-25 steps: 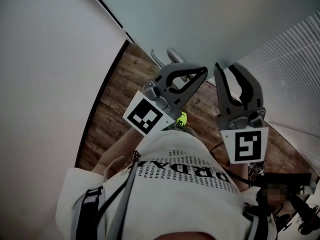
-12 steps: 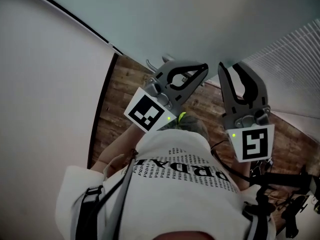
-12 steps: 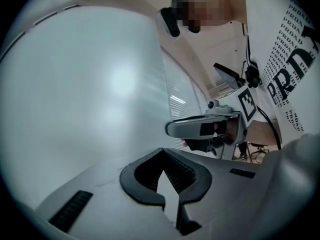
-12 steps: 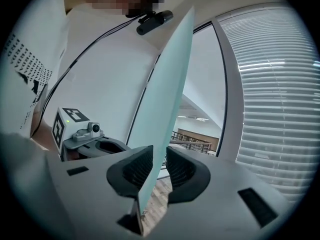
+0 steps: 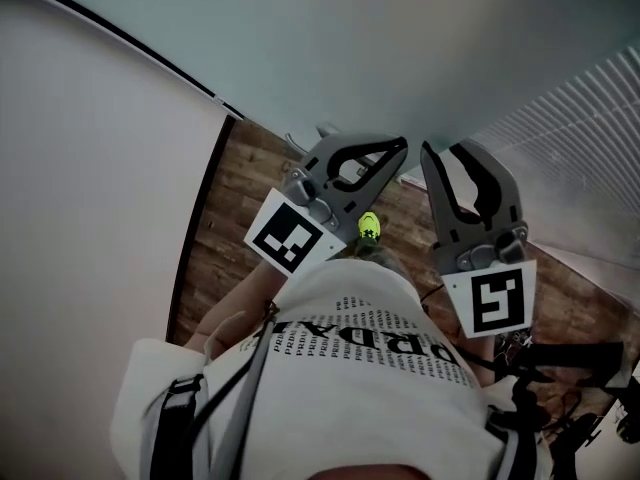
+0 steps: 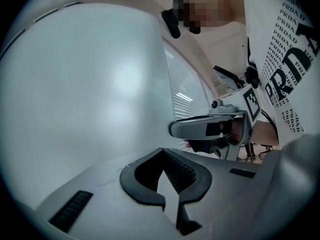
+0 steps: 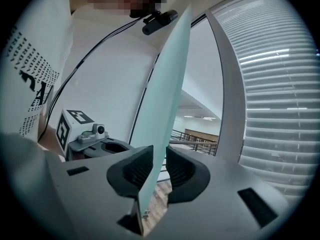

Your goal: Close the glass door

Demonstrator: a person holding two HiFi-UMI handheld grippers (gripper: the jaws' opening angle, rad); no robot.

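Your right hand-held gripper (image 7: pixel 159 156) loosely straddles the glass door (image 7: pixel 167 84) edge, and your left hand-held gripper (image 6: pixel 163 156) is closed and empty. If you push off-square, the edge may slip free.

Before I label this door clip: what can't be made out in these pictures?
- Door hinges and latch: outside every view's edges.
- Metal fitting, head view: mostly behind the left gripper.
- Whether the left gripper touches the door: its view shows only blank pane.
- Floor near the feet, head view: hidden by the person's shirt.
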